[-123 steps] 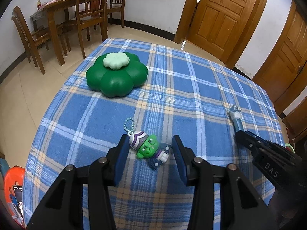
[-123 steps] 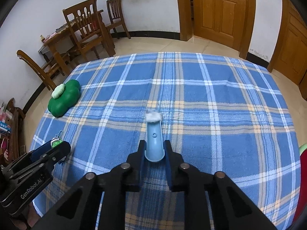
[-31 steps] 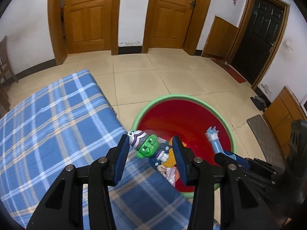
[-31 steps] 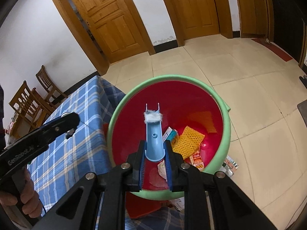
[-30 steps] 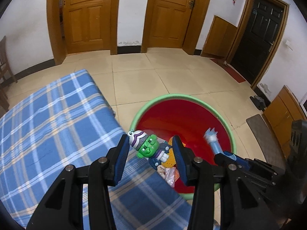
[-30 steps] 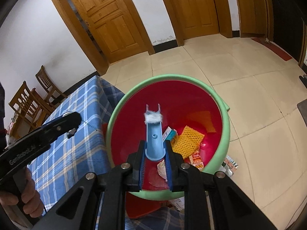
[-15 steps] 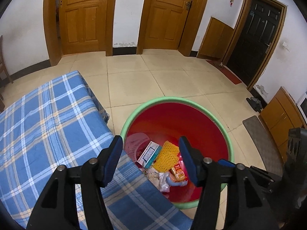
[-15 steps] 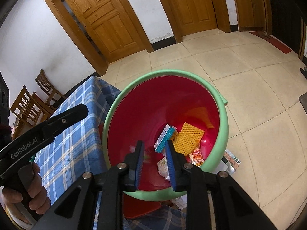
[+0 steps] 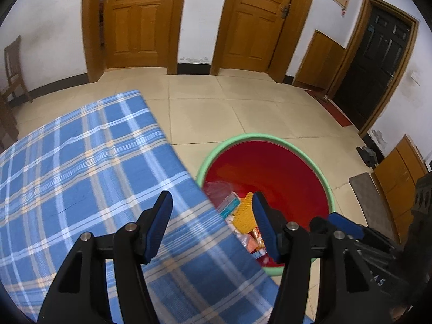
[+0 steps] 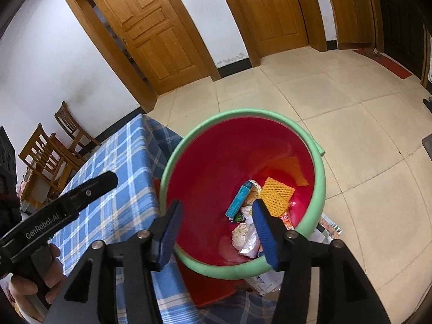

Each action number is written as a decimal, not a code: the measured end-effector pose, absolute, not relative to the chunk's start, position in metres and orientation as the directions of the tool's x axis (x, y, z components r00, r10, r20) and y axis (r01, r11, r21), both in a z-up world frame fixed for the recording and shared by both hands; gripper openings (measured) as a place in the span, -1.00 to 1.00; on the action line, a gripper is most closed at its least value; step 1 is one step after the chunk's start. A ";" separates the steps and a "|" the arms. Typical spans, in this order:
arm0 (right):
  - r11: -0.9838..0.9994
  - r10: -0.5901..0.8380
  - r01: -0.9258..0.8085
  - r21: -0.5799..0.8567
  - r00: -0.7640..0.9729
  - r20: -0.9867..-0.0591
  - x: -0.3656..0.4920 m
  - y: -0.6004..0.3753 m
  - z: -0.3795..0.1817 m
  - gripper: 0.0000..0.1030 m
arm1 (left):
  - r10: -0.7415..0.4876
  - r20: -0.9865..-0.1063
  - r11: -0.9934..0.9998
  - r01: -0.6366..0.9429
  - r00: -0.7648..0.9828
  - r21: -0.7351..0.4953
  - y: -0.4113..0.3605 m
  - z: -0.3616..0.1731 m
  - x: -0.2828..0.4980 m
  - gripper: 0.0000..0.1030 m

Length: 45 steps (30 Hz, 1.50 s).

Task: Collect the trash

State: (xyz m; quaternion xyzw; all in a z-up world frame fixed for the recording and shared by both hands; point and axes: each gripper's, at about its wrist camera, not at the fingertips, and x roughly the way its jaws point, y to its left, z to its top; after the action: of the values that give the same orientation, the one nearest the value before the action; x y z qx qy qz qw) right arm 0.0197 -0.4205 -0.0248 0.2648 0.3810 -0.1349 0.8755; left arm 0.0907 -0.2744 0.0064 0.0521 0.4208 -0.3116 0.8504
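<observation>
Bin, red with green rim, at desk edge: teal box, orange mesh, crumpled wrappers. Left gripper, marked "GenRobot.AI", and right gripper: jaws just opened, empty.

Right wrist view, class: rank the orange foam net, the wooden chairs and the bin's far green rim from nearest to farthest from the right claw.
1. Orange foam net, in the bin just beyond the right claw.
2. Far green rim, straight ahead across the bin.
3. Wooden chairs, far left by the wall.
</observation>
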 end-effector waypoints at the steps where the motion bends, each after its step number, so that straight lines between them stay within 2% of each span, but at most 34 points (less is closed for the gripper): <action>1: 0.826 -0.034 0.434 0.361 0.676 -0.736 0.020 -0.419 -0.023 0.19 | -0.479 -0.748 0.808 0.564 0.459 -0.172 -0.269 0.008 0.090 0.20; 5: 0.839 -0.023 0.407 0.362 0.690 -0.723 0.023 -0.405 -0.013 0.29 | -0.450 -0.743 0.841 0.514 0.496 -0.167 -0.246 0.013 0.088 0.38; 13: 0.870 0.000 0.346 0.352 0.713 -0.701 0.029 -0.372 0.004 0.53 | -0.371 -0.753 0.904 0.397 0.544 -0.159 -0.192 0.019 0.086 0.44; 23: 0.912 0.018 0.267 0.312 0.733 -0.680 0.033 -0.323 0.023 0.71 | -0.291 -0.743 0.950 0.271 0.602 -0.152 -0.126 0.026 0.068 0.46; 33: 0.948 0.053 0.167 0.273 0.759 -0.649 0.028 -0.273 0.037 0.78 | -0.230 -0.708 0.972 0.185 0.668 -0.142 -0.077 0.042 0.037 0.47; 36: 0.956 0.066 0.137 0.258 0.759 -0.648 0.027 -0.258 0.038 0.78 | -0.197 -0.698 0.980 0.152 0.689 -0.127 -0.063 0.045 0.028 0.61; 45: 0.976 0.066 0.085 0.203 0.769 -0.636 0.021 -0.223 0.038 0.79 | -0.118 -0.685 0.992 0.061 0.718 -0.108 -0.027 0.043 0.008 0.66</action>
State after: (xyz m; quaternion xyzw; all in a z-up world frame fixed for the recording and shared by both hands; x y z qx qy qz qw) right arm 0.0211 -0.2231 0.0382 0.1105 0.3400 -0.0051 0.9339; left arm 0.0079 -0.0273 0.0434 -0.0389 0.3721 -0.0483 0.9261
